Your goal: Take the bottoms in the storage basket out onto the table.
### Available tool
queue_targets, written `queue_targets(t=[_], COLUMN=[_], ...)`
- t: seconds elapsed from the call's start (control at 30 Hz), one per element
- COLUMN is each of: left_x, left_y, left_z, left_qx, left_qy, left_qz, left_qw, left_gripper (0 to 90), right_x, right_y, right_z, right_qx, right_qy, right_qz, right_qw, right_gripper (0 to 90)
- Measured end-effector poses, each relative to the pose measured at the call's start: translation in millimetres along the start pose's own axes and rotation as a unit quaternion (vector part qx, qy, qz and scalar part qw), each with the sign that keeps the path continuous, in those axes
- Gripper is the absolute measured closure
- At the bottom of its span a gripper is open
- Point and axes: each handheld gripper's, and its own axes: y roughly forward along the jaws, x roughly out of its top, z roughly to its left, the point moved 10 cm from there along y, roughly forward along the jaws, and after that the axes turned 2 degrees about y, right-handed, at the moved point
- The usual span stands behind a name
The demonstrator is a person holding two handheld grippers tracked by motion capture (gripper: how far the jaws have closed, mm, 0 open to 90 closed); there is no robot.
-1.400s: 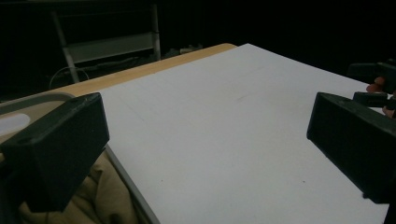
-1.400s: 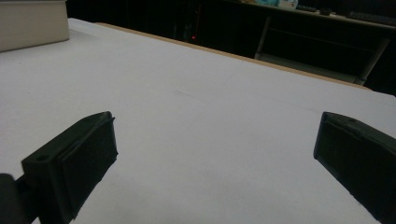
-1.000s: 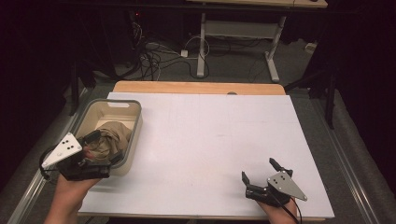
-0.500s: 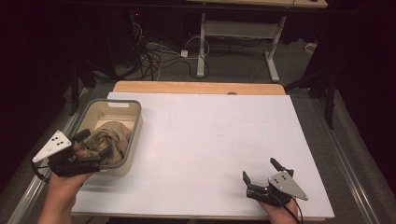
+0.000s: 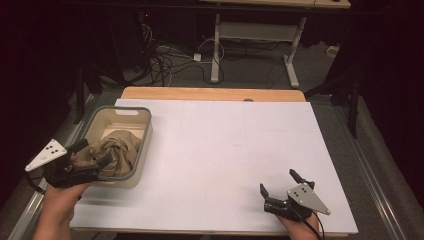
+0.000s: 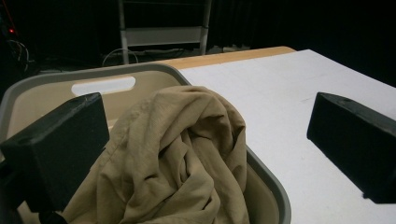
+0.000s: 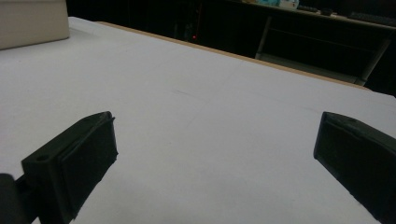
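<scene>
The cloth lies bunched in the bin at the table's left edge, its long axis toward the far edge. The left gripper gapes wide at the bin's near end, gripping nothing. The right gripper, likewise spread and empty, rests near the near right corner.

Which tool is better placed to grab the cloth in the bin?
Left. The left tool is open at the bin's near end with the cloth between its jaws. The right tool rests open at the table's near right, far from it.

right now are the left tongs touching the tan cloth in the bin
Cannot tell. In the left gripper view the open left tongs straddle the tan cloth; one jaw overlaps it with no plain gap. The high view is no clearer.
</scene>
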Motion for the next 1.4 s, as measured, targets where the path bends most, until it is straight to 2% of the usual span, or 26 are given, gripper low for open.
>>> queue_targets(t=[0.4, 0.67, 1.1, 1.27, 1.33, 1.4], left_x=[-6.9, -9.8, -11.7, -11.1, -8.2, -9.3], left_y=[-6.6, -2.6, 3.4, 9.5, 15.6, 20.9], left_z=[21.3, 21.6, 21.5, 19.3, 18.3, 19.3], left_qx=[0.017, 0.012, 0.018, 0.012, 0.013, 0.018], left_qy=[-0.019, -0.023, -0.026, -0.031, -0.031, -0.032], left_qz=[0.004, 0.007, 0.007, 0.015, 0.007, 0.021], left_qw=[0.9997, 0.9996, 0.9995, 0.9993, 0.9994, 0.9991], left_gripper=[0.0, 0.0, 0.0, 0.0, 0.0, 0.0], right_x=[0.1, 0.3, 1.4, 1.4, 2.2, 3.0], right_y=[-0.1, -0.7, -1.7, -2.3, -3.0, -3.9], right_z=[-0.2, 0.1, 0.2, 0.0, -0.4, -0.3], right_qx=[0.001, 0.002, 0.0, -0.001, -0.002, 0.0], right_qy=[-0.001, -0.003, -0.004, -0.002, -0.001, -0.001], right_qz=[0.0, -0.001, -0.004, -0.004, -0.006, -0.008], right_qw=[1.0, 1.0, 1.0, 1.0, 1.0, 1.0], right_gripper=[0.5, 0.5, 0.5, 0.5, 0.5, 0.4])
